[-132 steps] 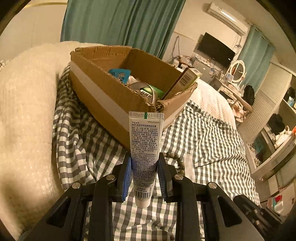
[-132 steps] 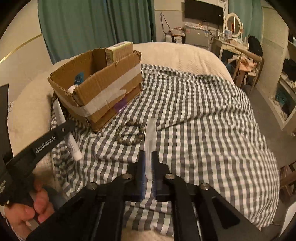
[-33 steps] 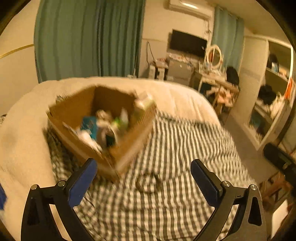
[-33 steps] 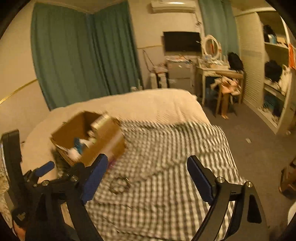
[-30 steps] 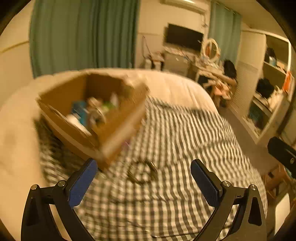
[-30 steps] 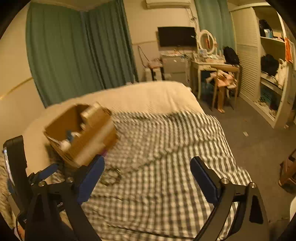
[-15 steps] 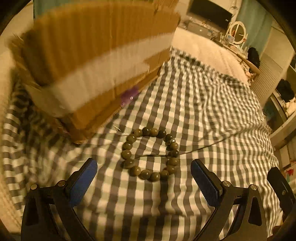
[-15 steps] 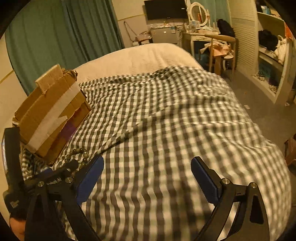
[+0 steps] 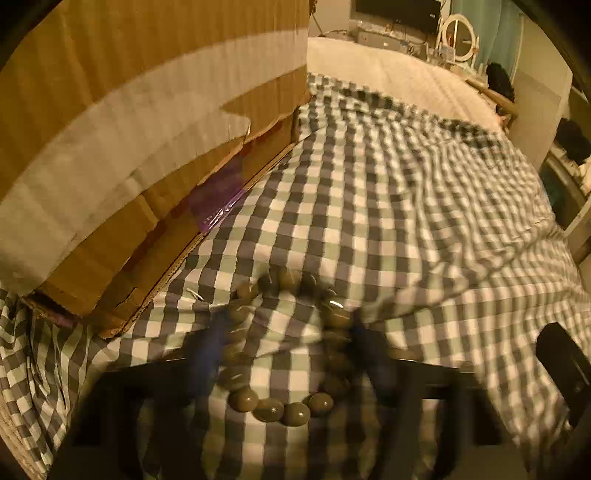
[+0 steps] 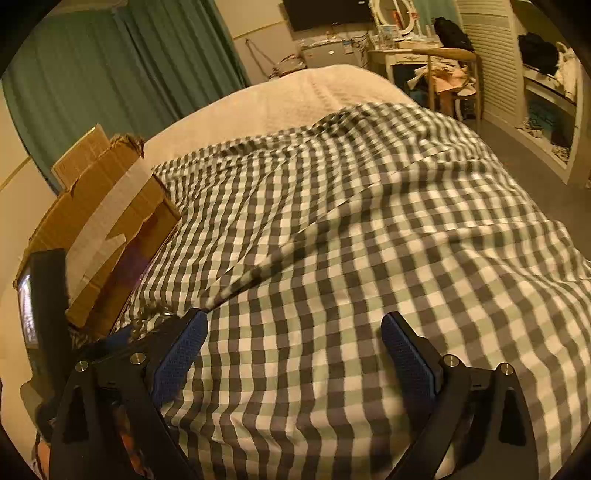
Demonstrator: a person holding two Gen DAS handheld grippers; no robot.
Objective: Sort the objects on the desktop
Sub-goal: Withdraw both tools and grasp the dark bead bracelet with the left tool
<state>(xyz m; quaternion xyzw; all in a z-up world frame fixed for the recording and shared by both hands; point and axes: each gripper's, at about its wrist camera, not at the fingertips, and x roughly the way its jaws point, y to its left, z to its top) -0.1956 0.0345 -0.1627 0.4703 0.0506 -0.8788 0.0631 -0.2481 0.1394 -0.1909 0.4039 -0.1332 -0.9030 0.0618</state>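
Jaws on the left gripper (image 9: 284, 354) are motion-blurred, so how far apart they stand cannot be told; the blue pads sit on either side of the bead bracelet (image 9: 280, 347), which lies flat on the checked cloth (image 9: 388, 206). Whether the pads touch the beads is unclear. Right gripper (image 10: 291, 354) is spread wide, nothing between its blue pads (image 10: 410, 354), hovering over bare cloth.

Surface: grey-and-white gingham cloth, wrinkled, one long fold running across the middle, laid on a cream fuzzy blanket (image 10: 295, 99) that covers a bed. Cardboard box (image 9: 122, 122) stands on the cloth at left, a wide band of pale tape across its side, a purple patch (image 9: 218, 199) low on the wall near the base. Bracelet is just beside the box's lower corner, not touching it. In the right wrist view the box (image 10: 99, 221) sits at the left, and the left gripper body shows dark in front of it.

Room: teal curtains (image 10: 122, 81) behind the bed, a dark TV (image 10: 325, 14) on the wall, a round white mirror (image 10: 399, 14) on a dresser, a wooden chair (image 10: 447, 74) with clothes piled on it, white shelving (image 10: 546, 103) at right with bags and clutter. Warm dim light.
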